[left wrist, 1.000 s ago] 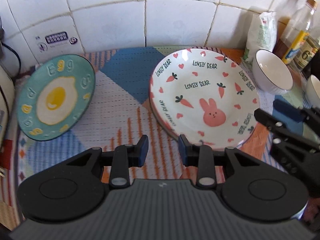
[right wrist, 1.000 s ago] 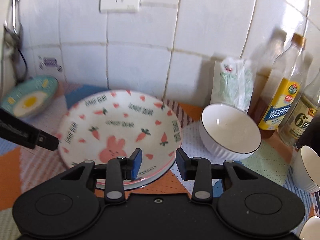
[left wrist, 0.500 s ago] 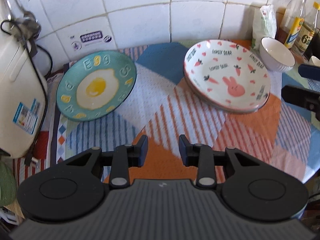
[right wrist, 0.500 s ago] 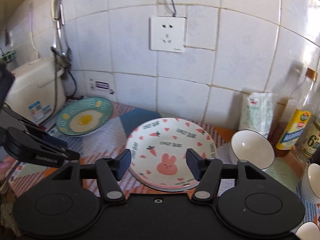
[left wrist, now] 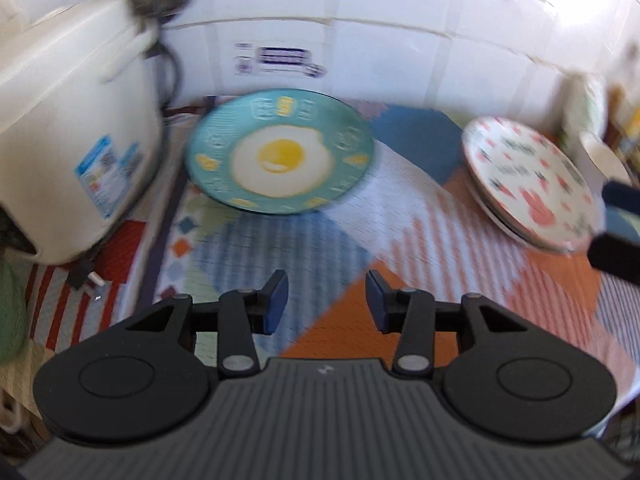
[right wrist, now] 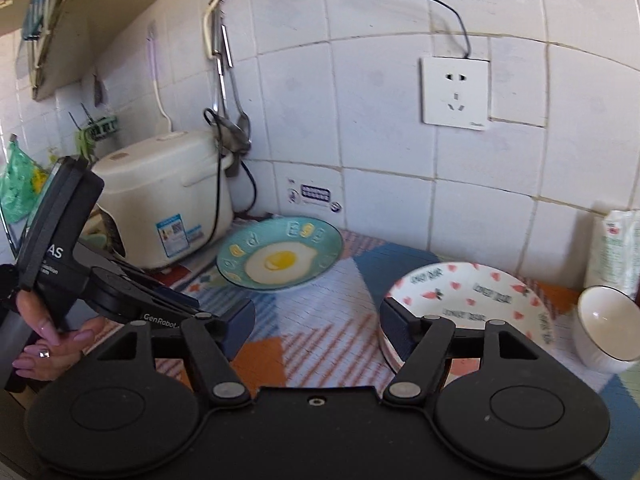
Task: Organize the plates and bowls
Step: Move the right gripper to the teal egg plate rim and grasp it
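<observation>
Rice cooker (right wrist: 164,204) first, since it sits at the far left against the tiled wall and I'll use it as the reference for everything else. Just right of the cooker, flat on the patchwork cloth (left wrist: 304,248) covering the tabletop, is the teal egg plate (left wrist: 280,152), pretty close to the cooker's base but not touching it as far as I can see. The left gripper (left wrist: 327,300) hovers over bare cloth, in front of the egg plate and a bit right of the cooker. Its fingers have just been opening and stand apart with nothing between them.

Further right of the cooker, well past the egg plate, is the bunny-and-carrot plate (right wrist: 468,296); in the left wrist view it looks like it's sitting on top of at least one more plate, but that view is blurry. The right gripper (right wrist: 318,324) hangs near that plate's left rim, fingers spread wide, having just been opening too, gripping nothing. A hand (right wrist: 52,344) holding the left gripper's handle shows in the right wrist view, in front of the cooker.

Farthest right from the cooker: a white bowl (right wrist: 606,328) just beside the bunny plate, with a white bag (right wrist: 616,248) behind it at the wall.
</observation>
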Motion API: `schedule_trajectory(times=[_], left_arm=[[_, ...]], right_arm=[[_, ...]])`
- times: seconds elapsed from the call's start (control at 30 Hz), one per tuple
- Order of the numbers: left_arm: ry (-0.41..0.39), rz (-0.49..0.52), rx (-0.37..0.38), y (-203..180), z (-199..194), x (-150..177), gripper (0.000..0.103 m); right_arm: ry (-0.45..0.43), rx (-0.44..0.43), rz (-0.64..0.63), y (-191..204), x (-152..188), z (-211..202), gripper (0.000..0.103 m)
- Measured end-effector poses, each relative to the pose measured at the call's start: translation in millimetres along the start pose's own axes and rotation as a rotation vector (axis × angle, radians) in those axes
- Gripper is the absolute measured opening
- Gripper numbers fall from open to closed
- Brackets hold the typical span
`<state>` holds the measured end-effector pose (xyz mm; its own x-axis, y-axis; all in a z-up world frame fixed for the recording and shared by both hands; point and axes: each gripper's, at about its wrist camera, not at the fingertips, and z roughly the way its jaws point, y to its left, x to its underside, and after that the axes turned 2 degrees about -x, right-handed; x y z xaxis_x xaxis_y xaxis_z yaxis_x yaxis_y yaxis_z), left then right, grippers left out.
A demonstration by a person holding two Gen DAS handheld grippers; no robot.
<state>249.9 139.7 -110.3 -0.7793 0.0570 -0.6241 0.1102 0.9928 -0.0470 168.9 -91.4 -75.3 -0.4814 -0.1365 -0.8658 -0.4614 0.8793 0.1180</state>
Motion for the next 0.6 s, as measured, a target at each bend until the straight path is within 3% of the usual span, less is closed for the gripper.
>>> schedule_trajectory(times=[0.1,0.17,0.33,0.53,0.6], left_arm=[[-0.043,-0.064,-0.019,23,10,-3,0.042],[-0.071,-0.104,-0.044,38,19,-8,0.044],[-0.102,-0.190,-0.077,66,44,-20,0.047],[-0.085,-0.176,-0.091,73,72,-33,0.047],[-0.096,-0.182,-0.108,75,80,-36,0.047]], right_arm=[[-0.046,-0.050,0.042,2,4,23,0.076],[-0.051,-0.055,0.087,2,4,44,0.081],[-0.033,-0.074,0.190,-2,3,100,0.081],[0.037,-0.111,0.394,-9,17,163,0.081],[0.066,-0.038,0.384,2,15,172,0.079]])
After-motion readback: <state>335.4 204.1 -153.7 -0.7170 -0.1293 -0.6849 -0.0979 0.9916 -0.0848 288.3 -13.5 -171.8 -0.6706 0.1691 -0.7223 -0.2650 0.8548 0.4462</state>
